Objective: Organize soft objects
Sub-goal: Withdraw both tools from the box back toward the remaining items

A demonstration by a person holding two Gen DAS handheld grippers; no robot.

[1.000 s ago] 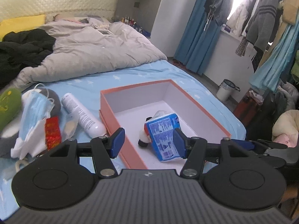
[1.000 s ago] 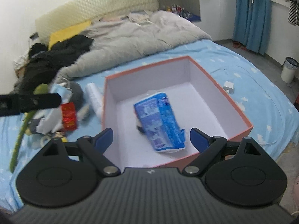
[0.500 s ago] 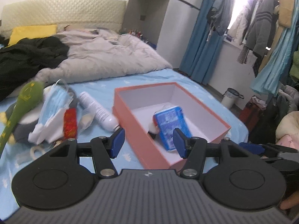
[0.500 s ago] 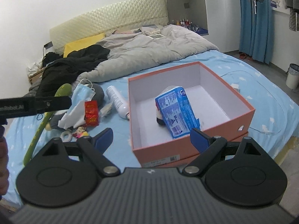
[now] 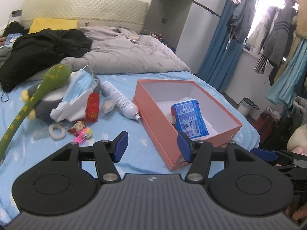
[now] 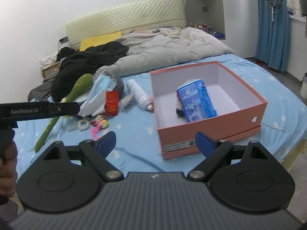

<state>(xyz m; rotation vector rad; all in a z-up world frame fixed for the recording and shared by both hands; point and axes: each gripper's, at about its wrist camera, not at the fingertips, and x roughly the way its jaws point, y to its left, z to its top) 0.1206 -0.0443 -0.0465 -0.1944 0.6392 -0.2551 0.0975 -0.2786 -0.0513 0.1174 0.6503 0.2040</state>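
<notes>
The bed (image 5: 157, 76) carries an open box (image 5: 153, 118), a spray can (image 5: 119, 99), masks (image 5: 80, 88), a green plush (image 5: 48, 82), a duvet (image 5: 124, 57) and black clothes (image 5: 42, 49).

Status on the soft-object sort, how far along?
Done: blue tissue pack sits in the orange cardboard box. In hand: nothing; left claw and right claw are open and empty. Left: green plush toy, blue face masks, other clutter on the bed.

A bed (image 5: 122, 88) with a pale blue sheet fills the middle of the frame. A grey duvet (image 5: 130, 57) lies bunched in the upper centre, black clothing (image 5: 44, 49) heaped upper left beside a yellow pillow (image 5: 51, 24). Blue curtains (image 5: 222, 46) hang upper right, a small bin (image 5: 246, 106) on the floor below them.
</notes>
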